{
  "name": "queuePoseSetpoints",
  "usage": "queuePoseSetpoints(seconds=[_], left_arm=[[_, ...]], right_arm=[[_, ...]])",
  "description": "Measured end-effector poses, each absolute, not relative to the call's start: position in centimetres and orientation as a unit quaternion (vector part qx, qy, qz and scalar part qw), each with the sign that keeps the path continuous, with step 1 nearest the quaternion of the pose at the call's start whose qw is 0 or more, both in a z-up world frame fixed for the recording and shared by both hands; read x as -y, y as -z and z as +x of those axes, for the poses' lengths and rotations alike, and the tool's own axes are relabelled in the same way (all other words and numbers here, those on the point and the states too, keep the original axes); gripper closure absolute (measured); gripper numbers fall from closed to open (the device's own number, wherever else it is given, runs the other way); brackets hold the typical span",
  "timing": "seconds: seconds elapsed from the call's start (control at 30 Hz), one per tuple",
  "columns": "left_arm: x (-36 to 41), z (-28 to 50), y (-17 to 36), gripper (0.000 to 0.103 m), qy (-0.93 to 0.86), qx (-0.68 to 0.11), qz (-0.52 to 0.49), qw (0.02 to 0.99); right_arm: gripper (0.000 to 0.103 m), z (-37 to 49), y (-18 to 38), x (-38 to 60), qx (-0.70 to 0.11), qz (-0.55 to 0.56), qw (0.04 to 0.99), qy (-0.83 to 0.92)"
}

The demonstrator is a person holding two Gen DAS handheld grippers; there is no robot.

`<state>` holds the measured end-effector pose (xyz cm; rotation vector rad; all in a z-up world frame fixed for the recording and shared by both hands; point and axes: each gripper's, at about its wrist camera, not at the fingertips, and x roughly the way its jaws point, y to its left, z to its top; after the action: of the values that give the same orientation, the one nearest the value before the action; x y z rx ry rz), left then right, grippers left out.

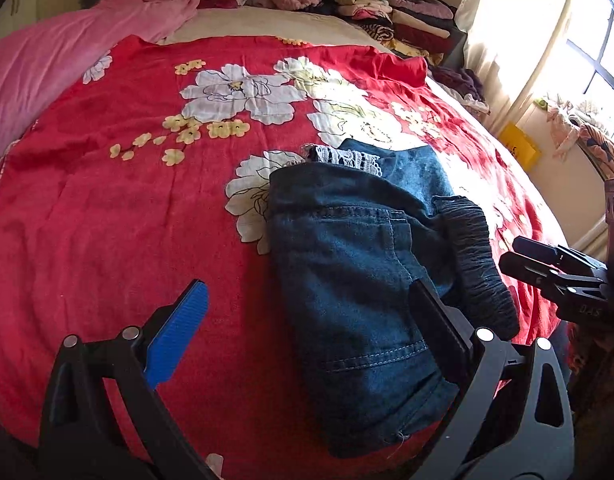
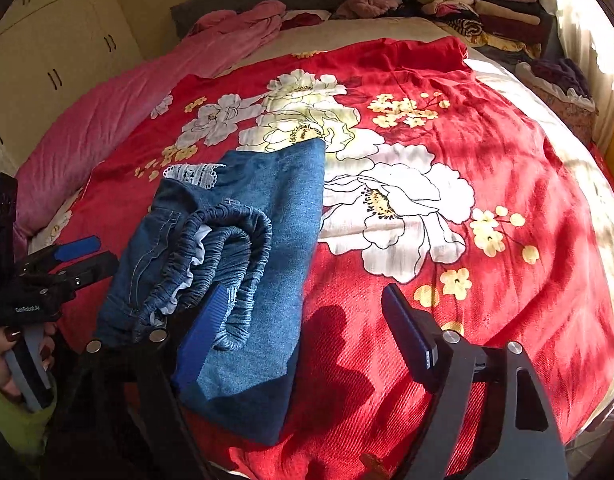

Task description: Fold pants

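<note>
A pair of blue denim pants [image 1: 359, 280] is seen lying folded into a compact bundle on a red bedspread [image 1: 119, 208] printed with large white and small yellow flowers. The bundle rests near the front edge of the bed, on the side nearer the sunlit window [image 1: 595, 60]. The gathered elastic waistband [image 2: 231, 256] is turned up on top of the fold, with a pale lining showing inside its ruffles, and a strip of white lace trim [image 2: 195, 174] is exposed at the far end. Contrast stitching is visible along the seams and a pocket edge; a loose thread hangs from the near corner.

The left gripper [image 1: 307, 312] is held over the bundle with its jaws spread wide: the blue ribbed pad [image 1: 179, 332] hangs above bare bedspread, and the black finger [image 1: 439, 328] lies over the denim beside the waistband; whether it touches the cloth cannot be told. The right gripper [image 2: 307, 320] is also parted, nothing being clamped; its blue pad [image 2: 203, 340] lies against the waistband folds, and its black finger [image 2: 411, 332] stands over the red cloth. A hand [image 2: 11, 352] with dark painted nails is seen gripping the left tool's handle.

A pink blanket [image 1: 47, 60] is bunched along the far left side, and a stack of folded clothes [image 1: 391, 8] is piled by the headboard.
</note>
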<state>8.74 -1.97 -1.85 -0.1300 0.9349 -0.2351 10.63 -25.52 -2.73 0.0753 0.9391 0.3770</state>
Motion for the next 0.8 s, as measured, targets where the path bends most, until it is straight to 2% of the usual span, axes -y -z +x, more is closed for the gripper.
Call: queuePoseSetpoints(seconds=[0.03,0.13,0.6,0.73,0.8], left_arm=[[2.0,8.9,2.0,0.01,0.114,-0.451,-0.064,0.883],[2.3,9.5,2.7,0.01,0.118,-0.456,-0.068,0.88],[4.0,12.0,4.9,0.011,0.138,-0.47,-0.065,0.869],[4.5,12.1,5.0,0.023,0.146,-0.471,-0.06,0.868],[4.7,12.2,5.0,0.032,0.149,-0.472,-0.06,0.867]], right_arm=[[0.03,10.9,2.9,25.4,-0.453,0.038,0.871,-0.186],[0.042,11.7,3.6,24.9,-0.464,0.041,0.86,-0.209],[0.042,14.4,5.9,23.1,-0.488,0.046,0.831,-0.264],[0.042,14.6,6.1,22.6,-0.483,0.047,0.832,-0.269],[0.054,14.5,6.1,22.4,-0.479,0.048,0.831,-0.278]])
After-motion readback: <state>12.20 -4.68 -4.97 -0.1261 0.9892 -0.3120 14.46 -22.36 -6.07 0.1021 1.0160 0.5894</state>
